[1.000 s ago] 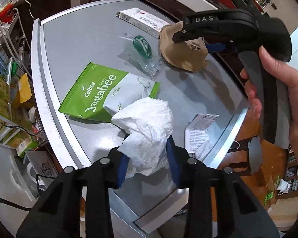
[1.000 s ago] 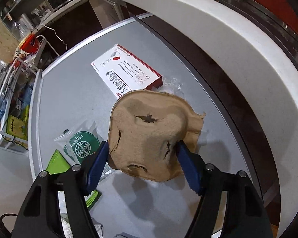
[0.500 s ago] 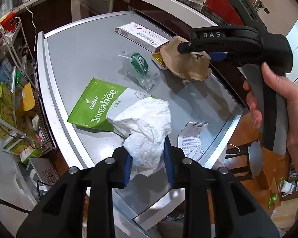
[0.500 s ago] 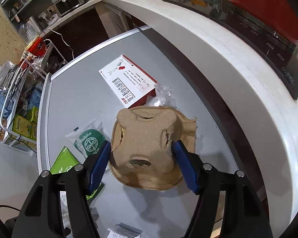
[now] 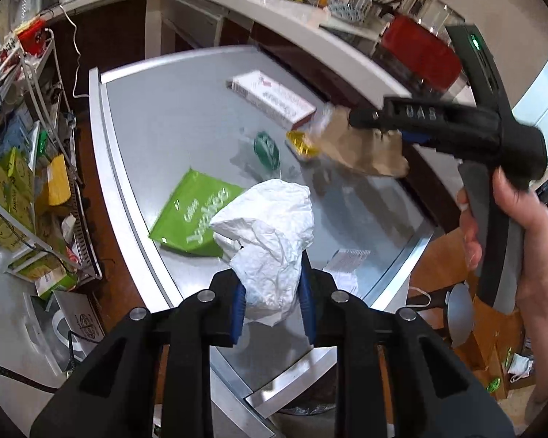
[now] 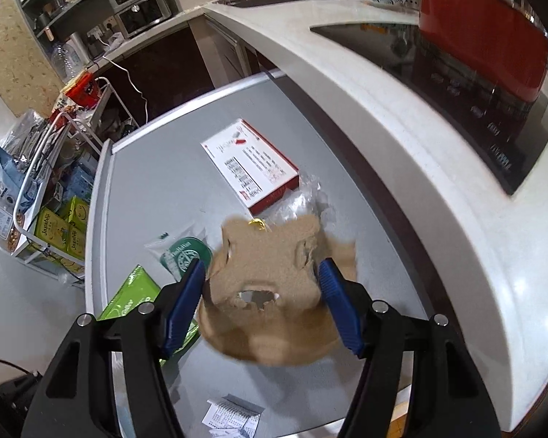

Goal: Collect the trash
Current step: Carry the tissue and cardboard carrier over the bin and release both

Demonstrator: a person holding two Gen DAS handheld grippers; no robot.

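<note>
A crumpled white paper wad (image 5: 270,226) is pinched between the blue pads of my left gripper (image 5: 272,288), held above the near edge of the grey table (image 5: 164,109). My right gripper (image 6: 262,273) is shut on a brown pulp cup carrier (image 6: 274,255), which hangs clear of the table. In the left wrist view the carrier (image 5: 361,149) shows under that tool, which a hand (image 5: 522,237) grips. On the table lie a green Jagabee bag (image 5: 197,215), a clear packet with a green label (image 5: 266,149), a red-and-white box (image 5: 274,98), a gold wrapper (image 5: 301,142) and a receipt (image 5: 347,262).
A wire rack (image 5: 14,182) full of snack boxes stands left of the table. A white counter (image 6: 420,146) with a black cooktop and a red pot (image 6: 482,33) runs along the far right side. Clear plastic wrap (image 6: 299,200) lies beside the box.
Both grippers have risen with their loads and the table looks farther away. The left jaws squeezed tighter on the paper. The lifted carrier has uncovered the gold wrapper.
</note>
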